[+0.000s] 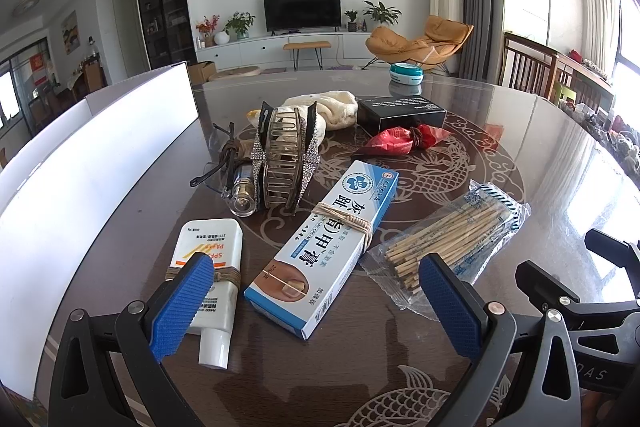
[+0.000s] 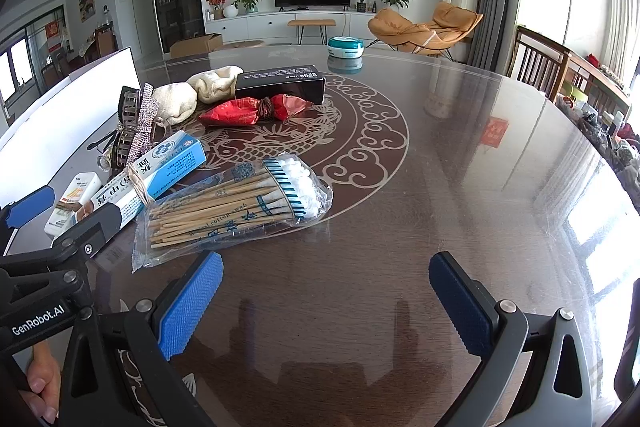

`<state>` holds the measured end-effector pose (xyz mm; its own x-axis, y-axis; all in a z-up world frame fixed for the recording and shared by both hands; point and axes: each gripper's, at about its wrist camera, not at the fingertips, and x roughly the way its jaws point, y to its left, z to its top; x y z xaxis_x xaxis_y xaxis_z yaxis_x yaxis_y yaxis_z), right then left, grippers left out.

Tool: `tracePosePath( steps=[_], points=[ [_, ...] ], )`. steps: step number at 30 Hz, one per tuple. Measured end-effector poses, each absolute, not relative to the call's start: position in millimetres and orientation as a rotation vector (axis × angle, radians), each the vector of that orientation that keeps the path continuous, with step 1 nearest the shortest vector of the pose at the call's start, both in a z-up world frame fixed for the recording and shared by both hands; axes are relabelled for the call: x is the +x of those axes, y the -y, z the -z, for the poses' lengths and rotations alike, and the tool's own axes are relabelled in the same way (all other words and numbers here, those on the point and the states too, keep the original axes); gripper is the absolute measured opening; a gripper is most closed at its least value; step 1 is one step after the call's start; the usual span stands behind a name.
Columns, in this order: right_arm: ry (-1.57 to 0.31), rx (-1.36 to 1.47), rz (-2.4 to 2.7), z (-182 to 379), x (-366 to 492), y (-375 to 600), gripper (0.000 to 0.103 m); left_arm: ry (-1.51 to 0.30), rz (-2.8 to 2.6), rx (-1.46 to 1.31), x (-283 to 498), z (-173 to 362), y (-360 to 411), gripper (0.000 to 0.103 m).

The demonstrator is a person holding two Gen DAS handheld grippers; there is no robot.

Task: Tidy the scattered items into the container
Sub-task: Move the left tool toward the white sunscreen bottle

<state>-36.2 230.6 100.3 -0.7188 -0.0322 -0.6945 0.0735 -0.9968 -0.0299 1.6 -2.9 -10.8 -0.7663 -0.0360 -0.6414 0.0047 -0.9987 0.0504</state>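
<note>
A white container [image 1: 100, 155] stands at the table's left. Scattered beside it lie a white sunscreen tube [image 1: 212, 279], a blue-white cream box [image 1: 324, 247], a bag of cotton swabs [image 1: 448, 239], a jewelled hair claw [image 1: 284, 163], a small clear bottle [image 1: 240, 195], a red packet [image 1: 404, 139], a cream cloth [image 1: 332, 107] and a black box [image 1: 400, 113]. My left gripper [image 1: 316, 303] is open just above the cream box's near end. My right gripper [image 2: 326, 303] is open over bare table, with the swab bag [image 2: 232, 207] ahead to its left.
A teal round tin [image 2: 346, 47] sits at the table's far edge. Wooden chairs [image 2: 540, 63] stand at the right rim. The glass-topped table [image 2: 460, 167] stretches bare to the right. A person's hand [image 2: 42, 383] holds the left gripper.
</note>
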Motion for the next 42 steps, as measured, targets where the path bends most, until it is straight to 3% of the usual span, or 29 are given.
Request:
tracePosePath(
  steps=[28,42],
  points=[
    [-0.067,1.163,2.835,-99.8,-37.8,-231.4,0.103,0.249,2.785,1.443,9.4,34.3,47.8,0.103],
    [-0.06,1.183,2.792,-97.0,-41.3,-230.9,0.103,0.067,2.808,1.511,-24.5,39.9,71.8,0.103]
  ],
)
